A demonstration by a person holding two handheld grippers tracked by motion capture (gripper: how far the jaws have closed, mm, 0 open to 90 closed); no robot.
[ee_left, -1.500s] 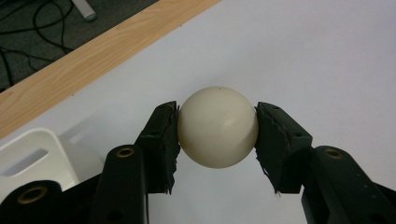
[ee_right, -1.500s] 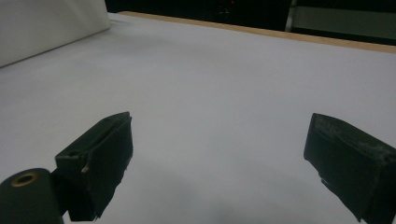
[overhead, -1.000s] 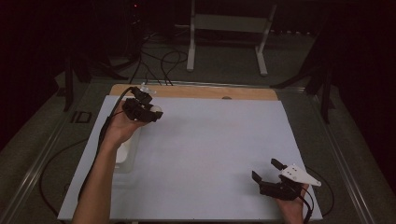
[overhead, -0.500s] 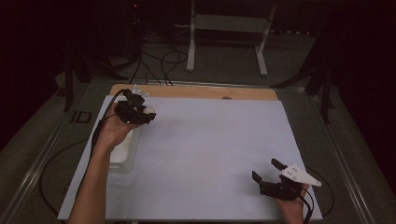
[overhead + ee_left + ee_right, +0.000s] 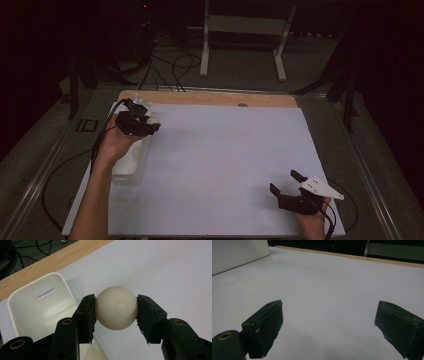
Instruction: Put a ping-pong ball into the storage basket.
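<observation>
left hand [image 5: 116,145]: lay at the left of the high view, forearm coming up from the bottom edge, over the near part of the bin.
left gripper [image 5: 142,124]: sat in the upper left of the high view, above the bin's far end; in the left gripper view [image 5: 116,308] its jaws rose from the bottom of the frame and were clamped on the ball, one pad pressed to each side.
ball [image 5: 116,307]: cream, round, in the middle of the left gripper view, gripped between the pads, above the white sheet just right of the bin's rim.
bin [image 5: 35,305]: white, with a slot handle in its end wall, at the left of the left gripper view; in the high view [image 5: 131,165] it lay along the sheet's left edge under the hand; a pale round shape showed at the bottom centre of the left gripper view, too cut off to tell.
sheet [image 5: 225,165]: white, covered most of the table in the centre of the high view.
board [image 5: 210,98]: wooden strip along the sheet's far edge.
right gripper [image 5: 290,186]: in the lower right of the high view, low over the sheet, well apart from the bin; in the right gripper view [image 5: 329,322] its jaws stood wide with only bare sheet between them.
</observation>
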